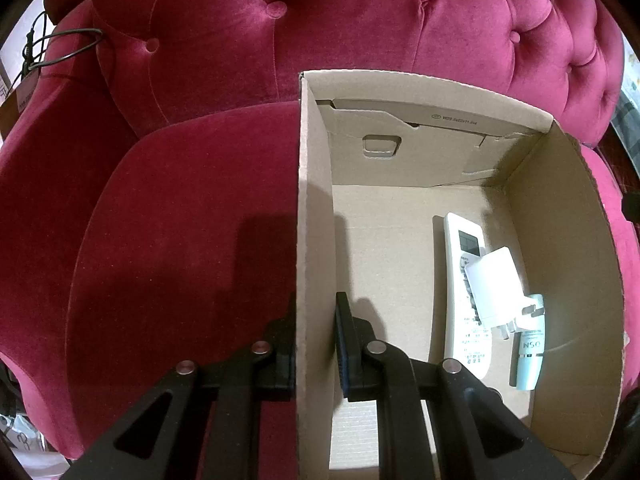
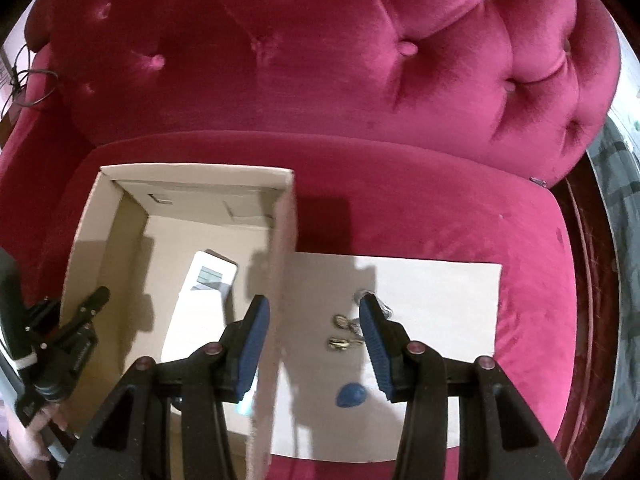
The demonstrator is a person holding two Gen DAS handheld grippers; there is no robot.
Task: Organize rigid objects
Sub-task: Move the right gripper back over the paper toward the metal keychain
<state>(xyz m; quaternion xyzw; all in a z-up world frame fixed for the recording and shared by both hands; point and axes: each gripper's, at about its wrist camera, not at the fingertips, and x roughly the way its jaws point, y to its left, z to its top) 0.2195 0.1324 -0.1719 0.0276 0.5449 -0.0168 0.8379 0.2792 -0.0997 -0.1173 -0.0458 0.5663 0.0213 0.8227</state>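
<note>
- An open cardboard box (image 1: 440, 152) sat on the seat of a red tufted sofa (image 1: 280, 40), its flaps up.
- The left gripper (image 1: 316, 344) straddled the box's left wall, one finger outside and one inside; the inner pad stood a little off the cardboard, so whether it pinched the wall could not be told.
- Inside, against the right wall and well to the right of that gripper, lay a white remote (image 1: 466, 292); a white charger (image 1: 494, 284) rested on top of it, and a pale blue tube (image 1: 530, 350) lay just beside them.
- The right gripper (image 2: 314, 344) hung with jaws wide apart across the box's right wall, its left finger over the box interior and its right over a flat cardboard sheet (image 2: 440, 292) outside.
- On that sheet, between the fingers, lay a small bunch of keys (image 2: 346, 334); a blue oval tag (image 2: 351, 395) lay nearer the camera.
</note>
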